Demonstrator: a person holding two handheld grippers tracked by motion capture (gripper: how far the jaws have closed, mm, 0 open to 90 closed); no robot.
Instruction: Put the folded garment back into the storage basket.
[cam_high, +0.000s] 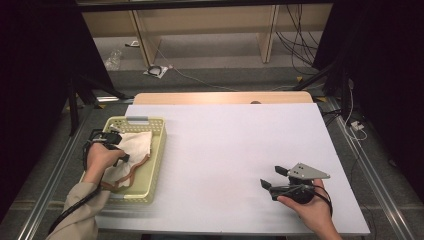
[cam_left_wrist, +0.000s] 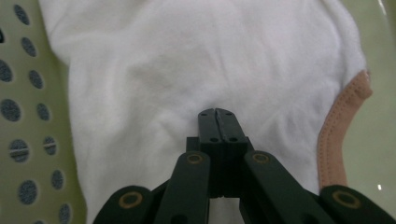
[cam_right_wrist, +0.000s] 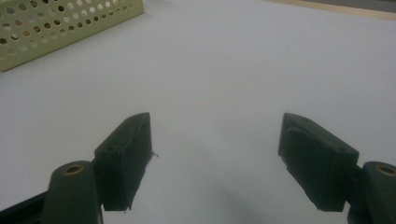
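Observation:
A white cloth (cam_high: 136, 142) with a pink-brown trim (cam_high: 131, 174) lies in a pale yellow perforated basket (cam_high: 158, 150) at the table's left. My left gripper (cam_high: 113, 138) is over the basket's left side. In the left gripper view its jaws are pressed together, shut, with the tips (cam_left_wrist: 218, 115) down at the white cloth (cam_left_wrist: 187, 60); the trim (cam_left_wrist: 337, 135) runs along the right. Whether a fold is pinched between them I cannot tell. My right gripper (cam_high: 272, 177) rests low over the bare table at the front right, and its jaws (cam_right_wrist: 217, 140) stand wide open with nothing between them.
The table carries a white sheet (cam_high: 235, 150) with a wooden edge (cam_high: 220, 97) at the back. In the right gripper view the basket's wall (cam_right_wrist: 56, 23) stands at the far upper left. Cables and shelving legs lie on the floor beyond the table.

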